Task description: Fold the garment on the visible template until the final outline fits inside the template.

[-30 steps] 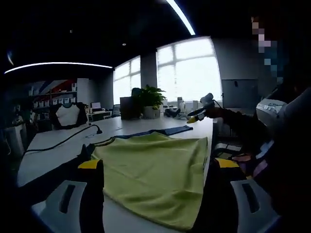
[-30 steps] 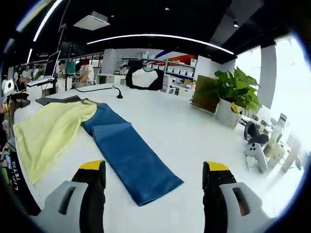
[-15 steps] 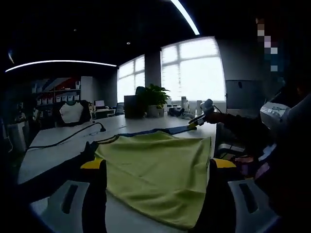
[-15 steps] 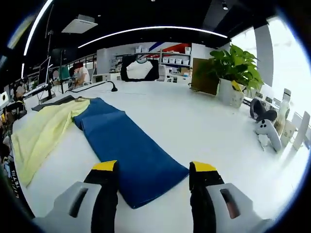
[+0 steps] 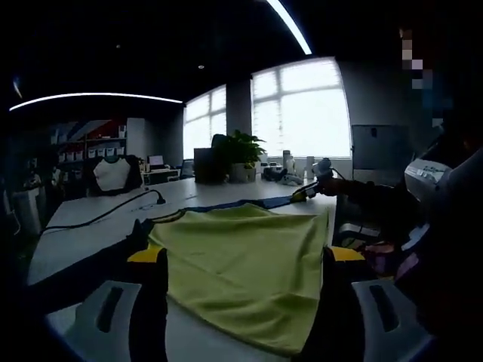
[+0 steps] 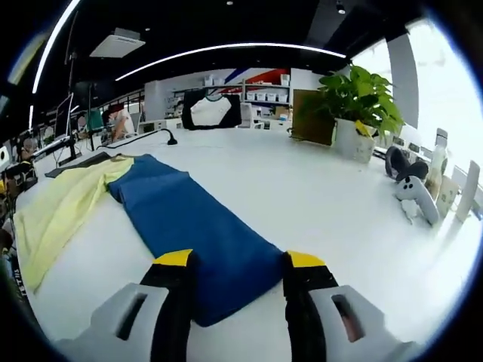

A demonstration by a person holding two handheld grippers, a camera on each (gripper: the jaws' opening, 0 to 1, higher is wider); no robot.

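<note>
My left gripper (image 5: 240, 260) sits low over the near corner of the yellow-green fabric garment body (image 5: 245, 260), jaws spread wide with the cloth lying between them, nothing pinched. The garment lies flat on the long white table (image 5: 90, 215), and its blue sleeve (image 6: 192, 226) stretches out from the yellow part across the tabletop.

My right gripper (image 6: 235, 264) is at the sleeve's free end, jaws parted and straddling the cuff edge; I cannot tell whether the tips touch the cloth, and nothing is clamped. In the left gripper view the right gripper (image 5: 308, 191) shows far off at the sleeve end, with a dark-sleeved arm behind it.

A dark flat template edge (image 6: 75, 160) peeks out beyond the yellow fabric at the far side.

Around: a black cable (image 5: 98, 219) runs across the table beside the garment. A green potted plant in a white pot (image 6: 355, 105) stands at the table's far edge, next to a brown box (image 6: 315, 118). A white handheld controller (image 6: 416, 197) and a dark headset (image 6: 395, 164) lie on the right side of the table, well apart from the sleeve. A black-and-white torso form (image 6: 211, 110) stands at the far end. Nothing lies on the garment itself.
</note>
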